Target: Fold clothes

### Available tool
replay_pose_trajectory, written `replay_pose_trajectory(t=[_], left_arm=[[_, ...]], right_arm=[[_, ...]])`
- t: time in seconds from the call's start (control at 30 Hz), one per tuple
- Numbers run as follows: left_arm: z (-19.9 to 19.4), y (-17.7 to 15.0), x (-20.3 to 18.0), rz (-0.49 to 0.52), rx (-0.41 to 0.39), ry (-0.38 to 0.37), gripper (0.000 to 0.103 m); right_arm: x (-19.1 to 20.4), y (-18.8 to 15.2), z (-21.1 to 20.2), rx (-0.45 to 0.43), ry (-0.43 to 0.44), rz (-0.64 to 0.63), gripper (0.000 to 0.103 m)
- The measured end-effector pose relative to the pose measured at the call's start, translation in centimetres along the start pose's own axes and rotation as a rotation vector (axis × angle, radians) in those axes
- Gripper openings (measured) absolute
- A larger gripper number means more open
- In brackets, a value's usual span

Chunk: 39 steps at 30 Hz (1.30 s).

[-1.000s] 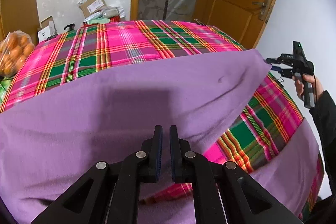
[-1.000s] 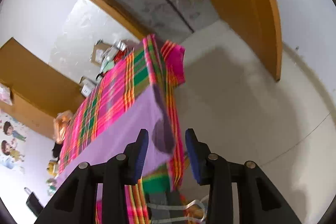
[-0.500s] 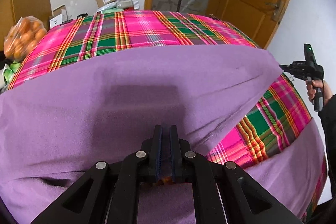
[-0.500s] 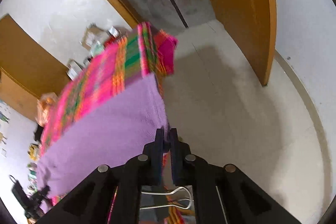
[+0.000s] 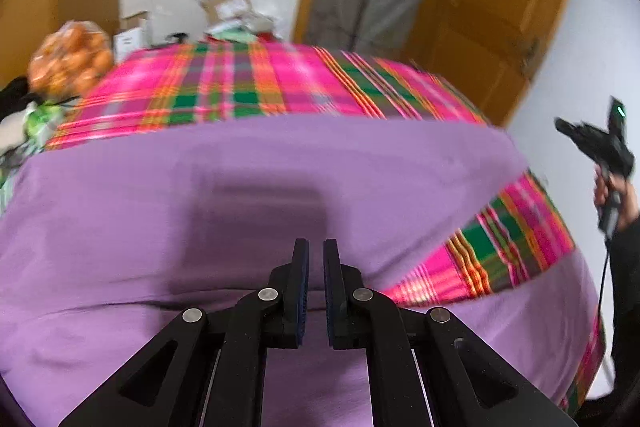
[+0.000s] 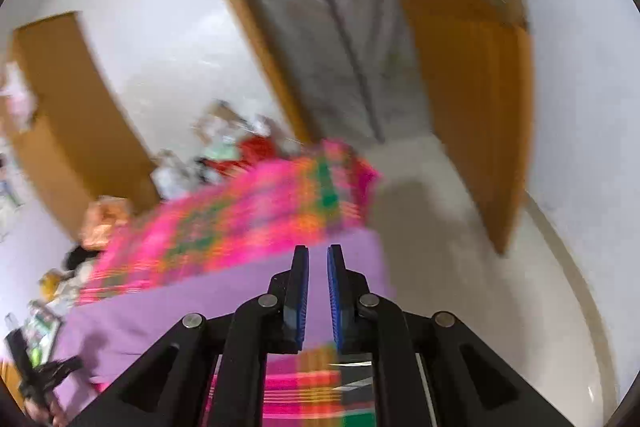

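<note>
Moved: right gripper [image 5: 562, 126] has lifted clear of the purple cloth's [image 5: 280, 187] corner.
Right tongs: narrow, opening, holding nothing.
Left gripper [image 5: 315, 255]: pointing downward, pinching the cloth's near fold.
Cloth: spread over plaid tablecloth [image 5: 260, 87].

Purple cloth [image 5: 280, 179], plain, spread flat across plaid-covered table [image 5: 248, 95]; near edge hanging over front
</note>
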<state>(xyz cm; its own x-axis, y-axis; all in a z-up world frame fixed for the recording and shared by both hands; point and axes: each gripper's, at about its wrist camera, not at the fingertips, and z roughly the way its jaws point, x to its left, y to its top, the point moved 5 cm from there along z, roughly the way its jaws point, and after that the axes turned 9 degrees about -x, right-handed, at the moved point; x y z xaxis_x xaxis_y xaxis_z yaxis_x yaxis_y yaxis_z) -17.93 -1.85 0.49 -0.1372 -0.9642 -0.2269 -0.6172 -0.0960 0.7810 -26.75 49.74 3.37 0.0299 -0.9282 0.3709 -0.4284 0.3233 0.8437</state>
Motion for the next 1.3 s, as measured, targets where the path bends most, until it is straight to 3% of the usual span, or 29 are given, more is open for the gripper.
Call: replay_pose_trajectory(t=[0.1,0.23,0.33,0.5,0.6,0.77,1.1,1.3], left_arm=[[-2.2,0.5,2.8,-0.066,-0.055,0.058,0.007],[-5.0,0.1,6.7,-0.14,-0.105,0.15,0.007],[-6.8,-1.1,9.6,-0.184,-0.111,0.227,0.007],[-8.0,-4.2,13.5,-0.242,-0.049,0.33,0.007],[-8.0,-6.2,14.6,-0.271,-0.012,0.345,0.007],[-9.9,-7.6,15.0,-0.287,-0.038,0.321,0.007],[-12.2,-8.6,19.1,-0.364,-0.072,0.358,0.007],[-12.7,-7.3,19.7,-0.337,-0.089,0.361,0.007]], right_arm=[[4.4,0.7,-1.3,-0.078,0.125,-0.037,0.011],[10.6,-0.4,-2.7,-0.105,0.256,-0.132,0.021],[14.7,-2.8,-2.4,-0.038,0.28,-0.241,0.021],[21.2,-8.0,-0.7,0.1,0.308,-0.405,0.021],[24.1,-10.6,0.1,0.157,0.336,-0.464,0.021],[27.9,-14.9,0.0,0.252,0.416,-0.515,0.021],[36.1,-22.9,-0.5,0.42,0.598,-0.651,0.021],[36.3,-26.2,2.9,0.521,0.531,-0.653,0.02]])
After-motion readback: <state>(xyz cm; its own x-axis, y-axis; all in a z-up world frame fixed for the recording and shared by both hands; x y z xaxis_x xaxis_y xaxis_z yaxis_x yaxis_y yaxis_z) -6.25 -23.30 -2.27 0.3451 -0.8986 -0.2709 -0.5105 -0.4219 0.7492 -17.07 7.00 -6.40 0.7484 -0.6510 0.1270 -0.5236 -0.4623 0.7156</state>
